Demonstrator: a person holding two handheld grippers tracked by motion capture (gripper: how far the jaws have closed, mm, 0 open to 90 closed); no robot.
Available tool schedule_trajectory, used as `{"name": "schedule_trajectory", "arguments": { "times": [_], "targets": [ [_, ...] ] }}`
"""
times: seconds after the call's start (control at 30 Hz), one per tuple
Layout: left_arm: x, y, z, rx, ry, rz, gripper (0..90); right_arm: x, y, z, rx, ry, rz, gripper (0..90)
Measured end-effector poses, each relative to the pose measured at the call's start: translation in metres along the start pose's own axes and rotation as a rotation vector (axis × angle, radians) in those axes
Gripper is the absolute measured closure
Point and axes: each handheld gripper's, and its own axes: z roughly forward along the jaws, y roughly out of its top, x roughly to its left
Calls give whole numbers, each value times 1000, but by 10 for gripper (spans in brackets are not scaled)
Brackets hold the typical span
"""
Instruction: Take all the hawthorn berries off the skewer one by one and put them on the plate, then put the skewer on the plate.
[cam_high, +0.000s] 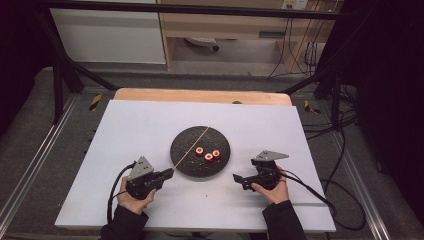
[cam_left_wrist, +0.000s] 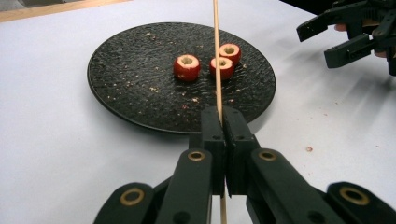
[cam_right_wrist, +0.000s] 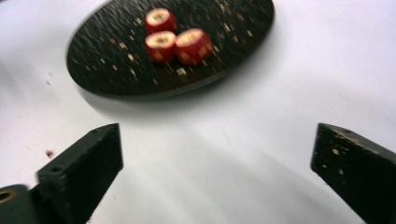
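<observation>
We clamp the thin, stiff skewer (cam_left_wrist: 216, 56) low in our left gripper (cam_left_wrist: 223, 114); our right gripper (cam_right_wrist: 215, 154), jaws wide and empty at lower frame, should pinch the small, soft red pieces (cam_right_wrist: 176, 37) by their sides.

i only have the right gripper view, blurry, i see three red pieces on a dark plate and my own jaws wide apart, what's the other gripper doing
Observer: The left gripper is shut on a thin wooden skewer, as the left gripper view shows.
Operator: where does the skewer go
Observer: In the high view it slants from the left gripper across the black plate to the plate's far rim, its tip near the far edge.
Operator: is anything threaded on it
Observer: No. The three cored red fruit pieces lie on the plate, beside the skewer.
Operator: where am i relative to the plate
Observer: The right gripper is off the plate, over the white table, jaws open and empty.
</observation>
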Motion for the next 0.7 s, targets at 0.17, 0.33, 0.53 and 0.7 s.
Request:
{"name": "schedule_trajectory", "arguments": {
  "times": [0.17, 0.33, 0.53, 0.7],
  "targets": [
    [3, 8, 4, 11, 7, -7, 883, -6, -9, -7, 13, -9, -5, 5],
    [6, 20, 9, 22, 20, -4, 883, -8, -14, -13, -3, -13, -7, 5],
    [9, 31, 18, 33, 29, -12, 883, -9, -17, -16, -1, -12, -15, 5],
    [13, 36, 28, 53, 36, -24, 883, -10, -19, -19, -8, -9, -16, 5]
  ]
}}
